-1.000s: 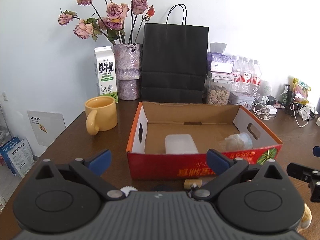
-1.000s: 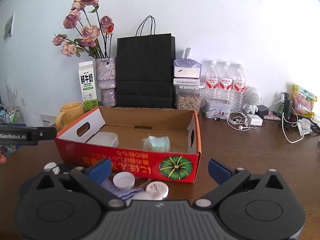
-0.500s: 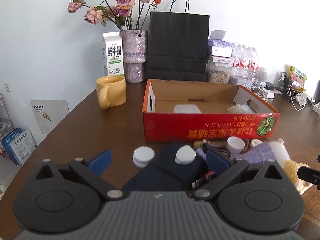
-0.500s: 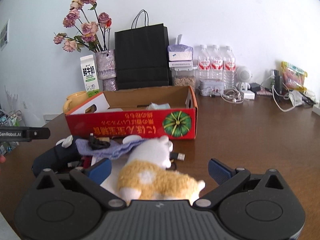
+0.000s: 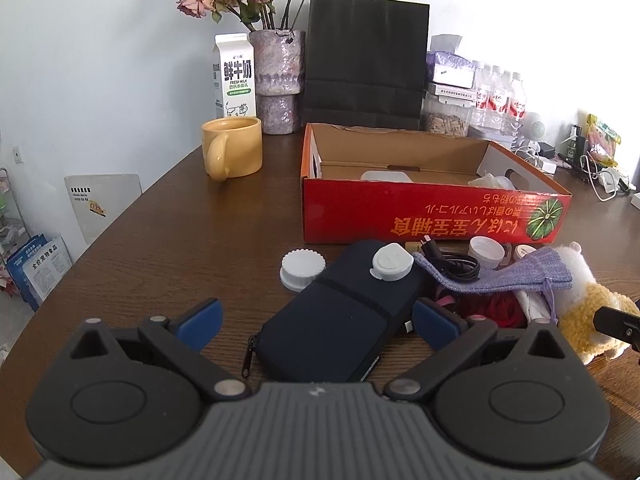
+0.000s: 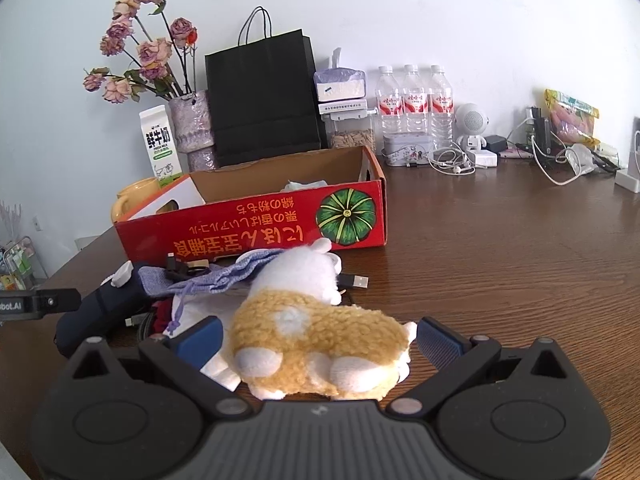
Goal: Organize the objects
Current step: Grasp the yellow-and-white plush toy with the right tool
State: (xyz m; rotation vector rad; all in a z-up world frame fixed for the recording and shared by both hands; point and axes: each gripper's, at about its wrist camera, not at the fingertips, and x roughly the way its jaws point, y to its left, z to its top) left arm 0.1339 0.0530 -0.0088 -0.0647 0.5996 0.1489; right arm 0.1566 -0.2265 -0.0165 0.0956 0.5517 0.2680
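Note:
A red cardboard box (image 5: 432, 222) (image 6: 256, 228) sits open on the brown table with a clear container and crumpled plastic inside. In front of it lies a pile: a dark zip pouch (image 5: 340, 316) (image 6: 100, 312), white caps (image 5: 302, 268), a lilac drawstring bag (image 5: 504, 276) (image 6: 216, 276), a black cable (image 5: 452, 266) and a yellow-and-white plush toy (image 6: 316, 328) (image 5: 584, 308). My left gripper (image 5: 318, 318) stands open with the pouch's near end between its fingers. My right gripper (image 6: 318, 336) is open around the plush toy's rear.
A yellow mug (image 5: 232, 152), milk carton (image 5: 234, 76), vase of dried roses (image 5: 278, 80) and black paper bag (image 5: 366, 60) stand behind the box. Water bottles (image 6: 414, 108), a tin, a small white speaker and tangled cables (image 6: 560, 160) line the back right.
Both grippers have pulled back from the box and dropped lower. The pile in front of the box has come into view, with the pouch and plush toy now between the fingers.

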